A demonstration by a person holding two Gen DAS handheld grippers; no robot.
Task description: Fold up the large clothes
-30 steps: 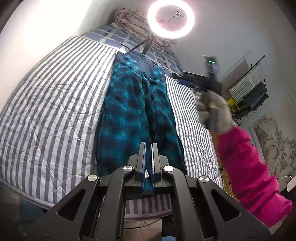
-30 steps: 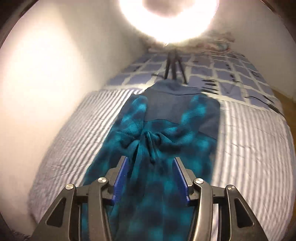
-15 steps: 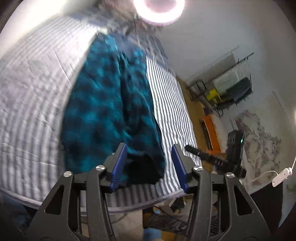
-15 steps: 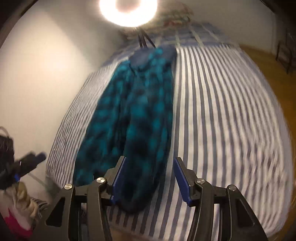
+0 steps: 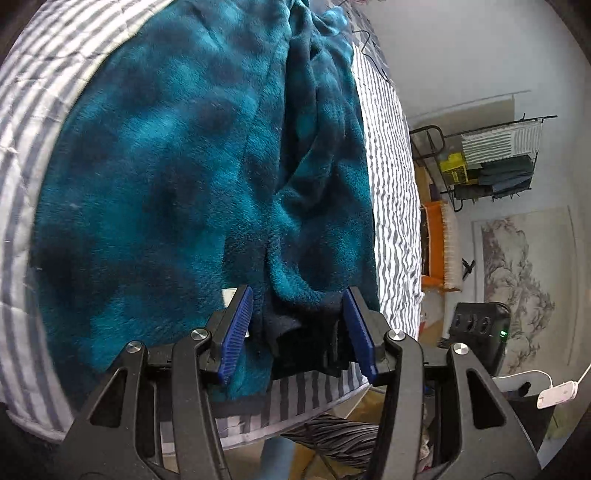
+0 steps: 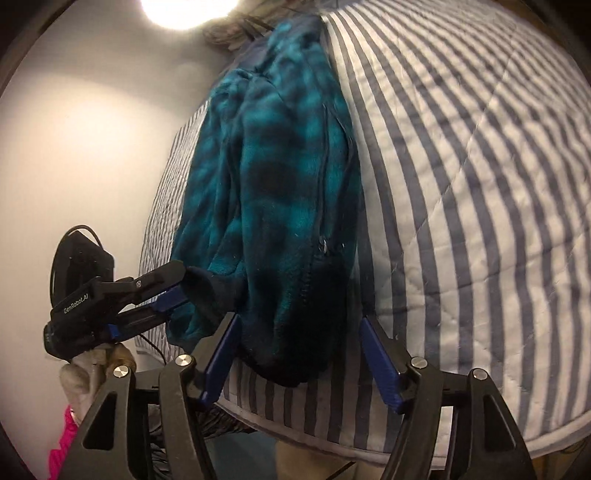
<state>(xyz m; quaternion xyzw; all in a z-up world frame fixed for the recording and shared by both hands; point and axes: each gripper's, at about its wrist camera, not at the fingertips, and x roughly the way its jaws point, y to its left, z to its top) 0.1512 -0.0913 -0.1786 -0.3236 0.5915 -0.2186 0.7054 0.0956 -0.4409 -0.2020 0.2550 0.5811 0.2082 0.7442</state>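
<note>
A teal and dark plaid fleece garment (image 5: 166,166) lies lengthwise on the striped bed (image 5: 391,166). My left gripper (image 5: 299,328) is open at the garment's near end, with a dark cuff (image 5: 295,332) loosely between its blue pads. The right wrist view shows the same left gripper (image 6: 177,286) straddling that cuff (image 6: 207,288) at the garment's (image 6: 280,184) left corner. My right gripper (image 6: 301,360) hovers over the near hem. Its jaws are opening, the hem lies between them, and the pads do not press it.
The bed's (image 6: 461,184) near edge runs just under both grippers. A gloved hand (image 6: 85,369) with a pink sleeve (image 6: 62,443) holds the left gripper. Right of the bed are a clothes rack (image 5: 495,162), an orange item (image 5: 437,243) and a black device (image 5: 480,325). A ring light (image 6: 184,11) glares at the bed's far end.
Both grippers dropped to the garment's near end. The left gripper went from shut to open and now straddles the cuff. The right gripper's jaws spread wider.
</note>
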